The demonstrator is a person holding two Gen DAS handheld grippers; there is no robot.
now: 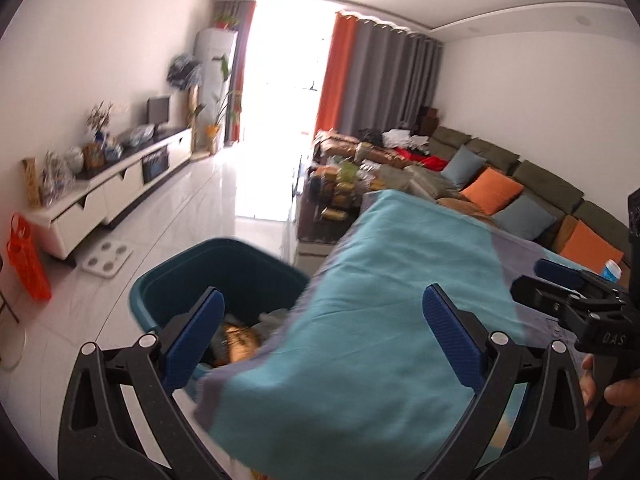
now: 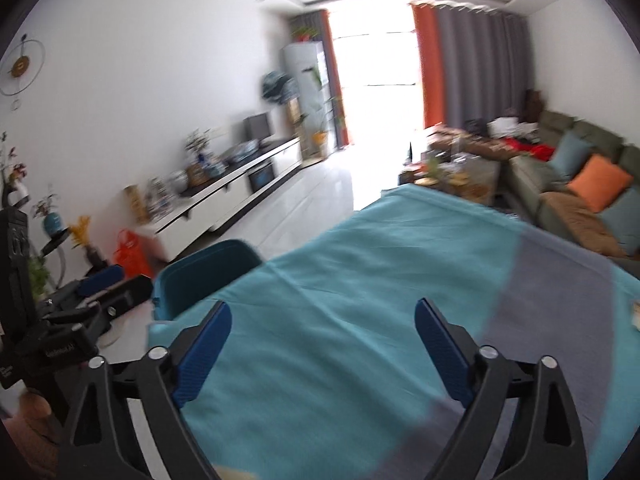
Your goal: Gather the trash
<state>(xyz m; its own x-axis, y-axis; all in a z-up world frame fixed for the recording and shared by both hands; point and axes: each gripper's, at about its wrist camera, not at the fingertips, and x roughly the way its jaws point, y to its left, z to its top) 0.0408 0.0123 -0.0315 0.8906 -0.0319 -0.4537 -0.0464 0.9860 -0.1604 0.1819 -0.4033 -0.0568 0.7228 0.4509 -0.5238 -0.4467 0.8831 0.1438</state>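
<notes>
Gaping empty-jawed, left gripper (image 1: 320,328) and right gripper (image 2: 324,336) flank one teal bin (image 1: 224,268).

"DAS" reads in pale letters on the black body of the right hand-held gripper (image 1: 560,280); other small print too blurred.

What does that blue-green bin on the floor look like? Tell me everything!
The bin is a dark teal tub, plastic by its look, with a rounded rim and no lid. It stands upright on the white tile floor, tucked against the corner of the table's teal cloth, which hides part of it. Inside lies crumpled trash, something brownish and something pale. Neither claw touches it.
</notes>
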